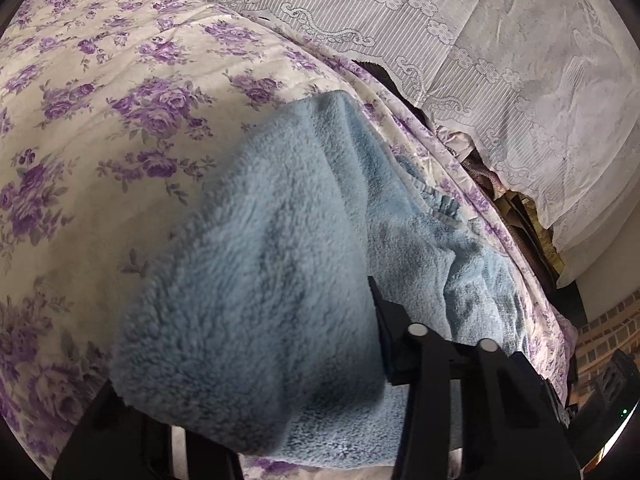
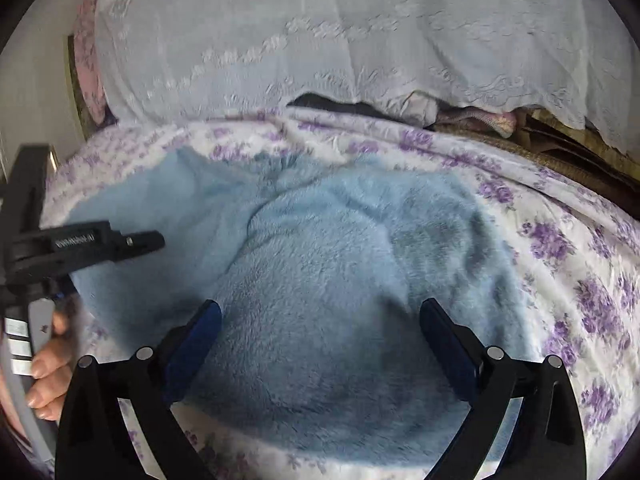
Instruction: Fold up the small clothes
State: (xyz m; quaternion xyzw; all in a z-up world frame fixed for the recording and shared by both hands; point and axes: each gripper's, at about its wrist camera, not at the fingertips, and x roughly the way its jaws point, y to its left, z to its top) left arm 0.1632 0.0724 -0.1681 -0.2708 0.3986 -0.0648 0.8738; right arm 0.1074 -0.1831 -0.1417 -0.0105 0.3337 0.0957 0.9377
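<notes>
A blue fleece garment (image 2: 320,280) lies on the purple-flowered bedspread (image 1: 100,120).

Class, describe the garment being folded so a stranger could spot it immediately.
Start at the bedspread printed with purple roses, below the white lace cover. On it lies a pale blue fleece garment. It alone is plain, fluffy and blue.

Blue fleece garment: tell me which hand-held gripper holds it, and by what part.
The left hand-held gripper clamps a bunched fold of the blue fleece garment near its edge. The right hand-held gripper is open, holding nothing.
</notes>
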